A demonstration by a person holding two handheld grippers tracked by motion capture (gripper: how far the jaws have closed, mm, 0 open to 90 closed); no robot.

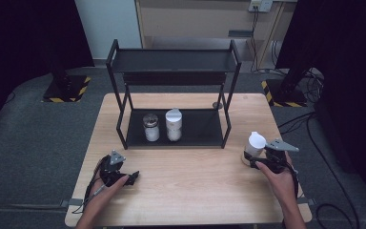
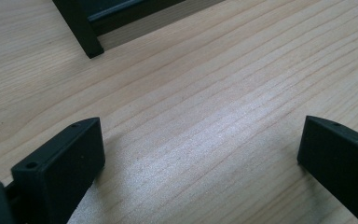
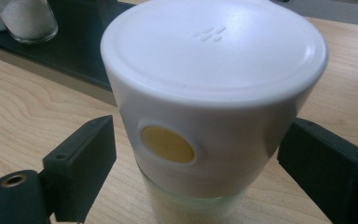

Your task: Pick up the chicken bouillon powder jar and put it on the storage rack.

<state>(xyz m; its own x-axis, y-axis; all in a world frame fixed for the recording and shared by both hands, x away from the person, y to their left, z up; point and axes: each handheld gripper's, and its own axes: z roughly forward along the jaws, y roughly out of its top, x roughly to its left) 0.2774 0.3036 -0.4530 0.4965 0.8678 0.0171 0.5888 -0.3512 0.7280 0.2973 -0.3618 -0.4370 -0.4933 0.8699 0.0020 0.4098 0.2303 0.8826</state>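
A jar with a wide white lid (image 1: 254, 142) and pale contents stands on the wooden table (image 1: 190, 191) near its right edge. My right gripper (image 1: 250, 161) reaches around it from the near side. In the right gripper view the white-lidded jar (image 3: 214, 88) sits between the two jaws of the right gripper (image 3: 198, 154), with a thin gap showing on each side. A yellow round spot marks the lid's side. My left gripper (image 1: 132, 178) lies low at the table's front left; the left gripper (image 2: 200, 149) stands open over bare wood with nothing between its jaws.
A black two-tier rack (image 1: 174, 64) stands at the table's back middle. On its lower shelf (image 1: 200, 129) are a glass jar with a metal lid (image 1: 151, 127) and a white-capped jar (image 1: 173, 124). A rack leg (image 2: 81, 28) is ahead of the left gripper.
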